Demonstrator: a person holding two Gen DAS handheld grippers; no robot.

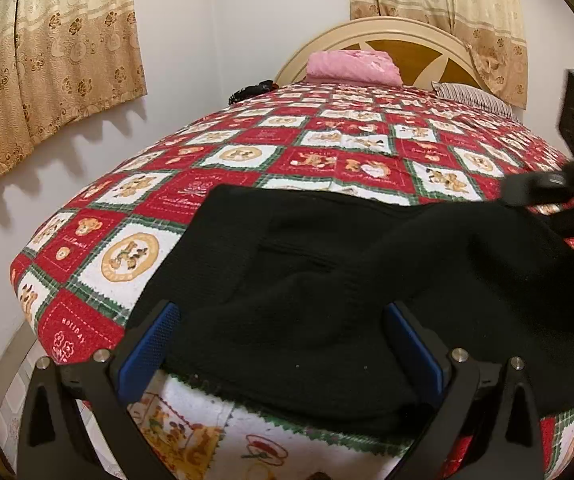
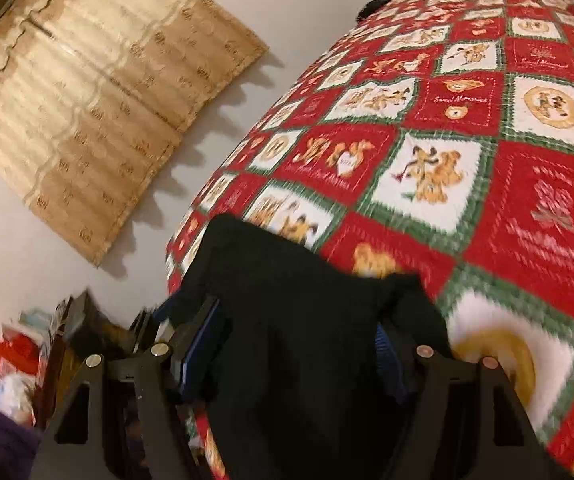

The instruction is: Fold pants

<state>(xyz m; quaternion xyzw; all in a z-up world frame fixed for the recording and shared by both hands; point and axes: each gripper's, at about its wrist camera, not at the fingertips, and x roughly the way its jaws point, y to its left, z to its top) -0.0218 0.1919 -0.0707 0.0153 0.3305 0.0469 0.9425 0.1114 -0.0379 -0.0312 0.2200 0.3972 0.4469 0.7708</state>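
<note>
Likely a home bedroom: quilted bed (image 1: 247,152), headboard (image 1: 407,40), pillow (image 1: 353,66), curtains (image 1: 55,60).

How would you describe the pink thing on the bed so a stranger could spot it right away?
Start at the bed with the red, white and green checked quilt, then look to its far end at the arched wooden headboard. The folded pink blanket rests against it, the only plain pink item there.

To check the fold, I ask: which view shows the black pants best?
The left wrist view: the pants lie sharp and wide across the quilt. The right wrist view shows only a blurred bunch between the fingers.
</note>
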